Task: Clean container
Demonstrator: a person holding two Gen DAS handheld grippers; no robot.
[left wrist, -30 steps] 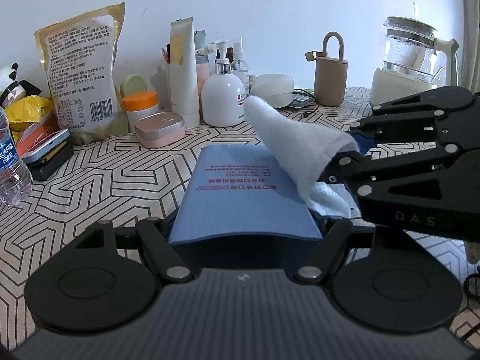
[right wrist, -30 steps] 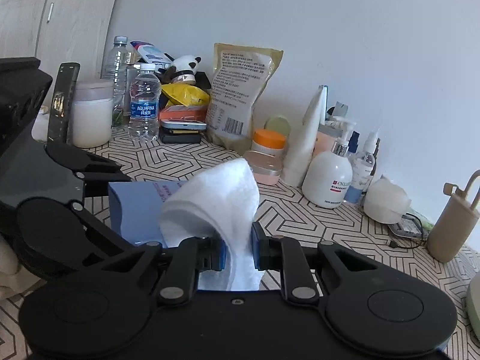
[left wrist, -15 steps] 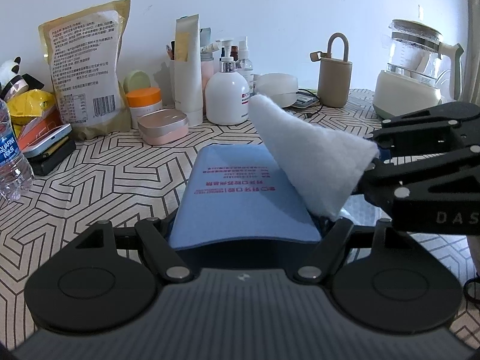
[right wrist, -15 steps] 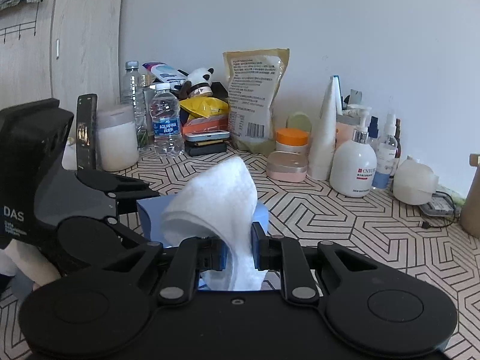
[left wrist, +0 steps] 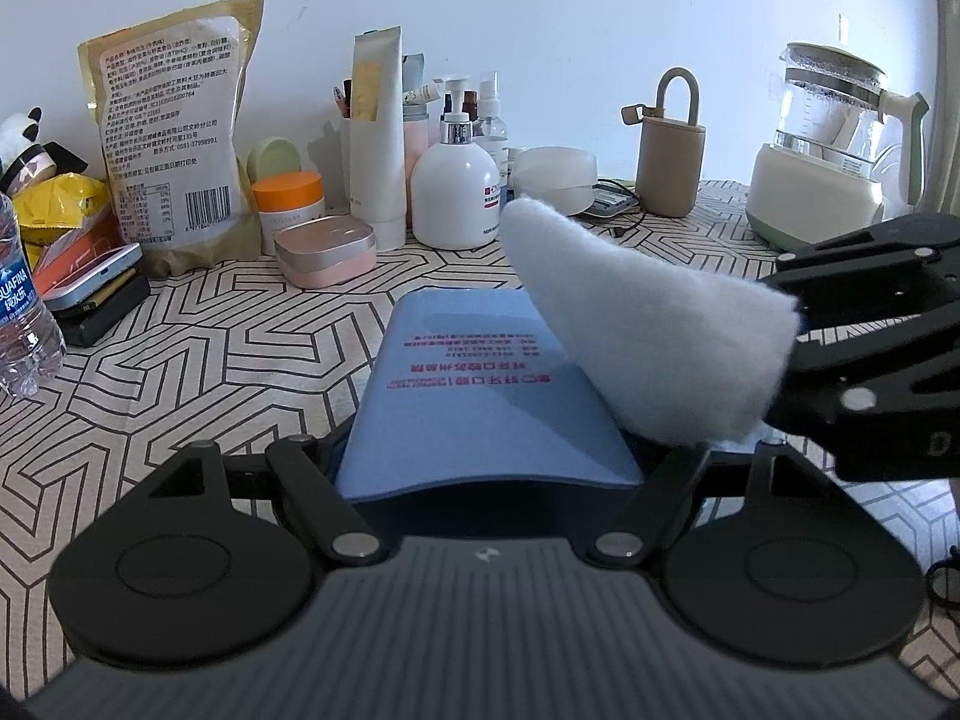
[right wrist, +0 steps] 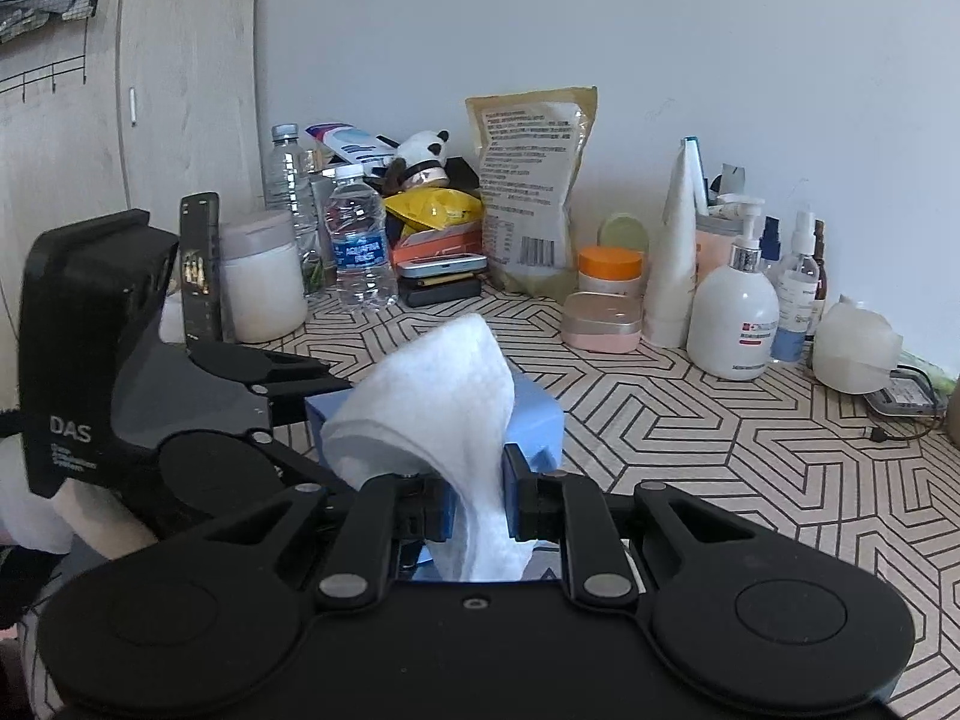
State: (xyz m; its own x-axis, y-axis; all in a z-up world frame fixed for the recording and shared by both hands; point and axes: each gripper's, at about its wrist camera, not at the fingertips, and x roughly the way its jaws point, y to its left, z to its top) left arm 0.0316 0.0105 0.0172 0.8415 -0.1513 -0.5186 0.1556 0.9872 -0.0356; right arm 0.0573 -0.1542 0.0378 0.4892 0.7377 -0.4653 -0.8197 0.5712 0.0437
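Observation:
A blue rectangular container (left wrist: 480, 396) with red print on its lid is clamped between the fingers of my left gripper (left wrist: 489, 474), held above the patterned table. In the right wrist view the container (right wrist: 534, 414) shows behind the cloth. My right gripper (right wrist: 477, 510) is shut on a folded white cloth (right wrist: 444, 396). In the left wrist view the cloth (left wrist: 636, 336) lies over the container's right edge, with the right gripper (left wrist: 798, 324) coming in from the right. I cannot tell whether the cloth touches the lid.
Along the wall stand a tan food bag (left wrist: 174, 126), an orange-lidded jar (left wrist: 288, 204), a pink tin (left wrist: 327, 252), a white pump bottle (left wrist: 456, 186), a beige bottle (left wrist: 669, 162) and a glass kettle (left wrist: 834, 150). A water bottle (left wrist: 24, 324) stands left.
The right gripper and cloth have drawn back to the right and lifted, so the cloth covers less of the lid. The left gripper still holds the container.

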